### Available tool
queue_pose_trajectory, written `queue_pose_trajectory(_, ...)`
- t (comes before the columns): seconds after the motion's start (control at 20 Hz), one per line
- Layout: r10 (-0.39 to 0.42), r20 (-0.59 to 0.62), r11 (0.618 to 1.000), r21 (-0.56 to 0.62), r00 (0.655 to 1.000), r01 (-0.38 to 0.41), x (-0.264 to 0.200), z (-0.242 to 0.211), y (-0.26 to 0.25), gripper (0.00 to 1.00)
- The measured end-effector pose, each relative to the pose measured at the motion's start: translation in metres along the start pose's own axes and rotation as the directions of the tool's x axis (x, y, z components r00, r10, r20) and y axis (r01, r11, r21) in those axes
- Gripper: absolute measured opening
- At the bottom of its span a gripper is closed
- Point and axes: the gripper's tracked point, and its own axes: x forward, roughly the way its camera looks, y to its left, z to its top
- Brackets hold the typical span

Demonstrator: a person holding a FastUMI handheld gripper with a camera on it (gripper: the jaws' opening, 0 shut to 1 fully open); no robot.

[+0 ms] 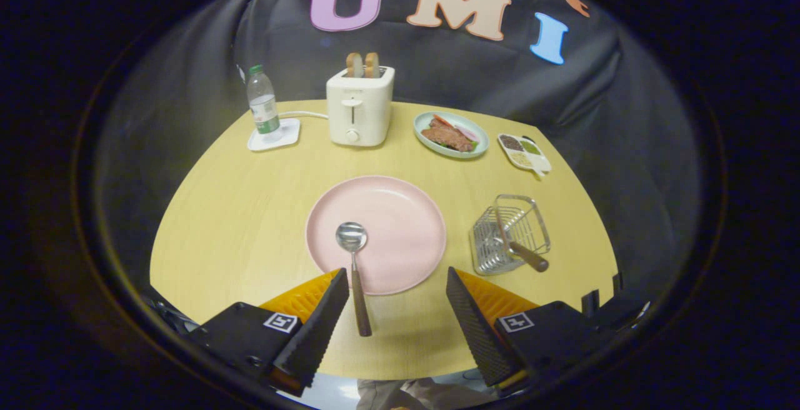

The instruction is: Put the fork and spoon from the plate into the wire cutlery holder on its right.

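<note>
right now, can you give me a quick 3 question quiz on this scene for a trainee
1. True or false: the gripper is shut on the spoon.
2. What sits in the wire cutlery holder? A) a wooden-handled utensil B) the bottle C) toast
3. Fill in: the spoon's bowl rests on the pink ____, its handle beside one finger.

Key: 1 false, the fingers are open and hold nothing; 2 A, the utensil; 3 plate.

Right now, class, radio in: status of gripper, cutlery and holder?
Gripper open, empty. Spoon on pink plate, handle beside left finger. Fork already in wire holder. Path clear.
</note>
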Motion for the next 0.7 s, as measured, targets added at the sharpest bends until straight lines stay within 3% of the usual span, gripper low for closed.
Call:
queue_pose_trajectory(0.2,0.047,0.087,0.999,0.011,0.995,-0.048,0.017,-0.020,0.016,1.00)
queue_pose_trajectory(0.4,0.039,0.137,0.999,0.012,0.990,-0.041,0.027,-0.037,0.019,1.00)
queue_pose_trajectory(0.7,0.033,0.163,0.998,-0.055,0.986,-0.025,0.033,-0.051,0.027,0.66)
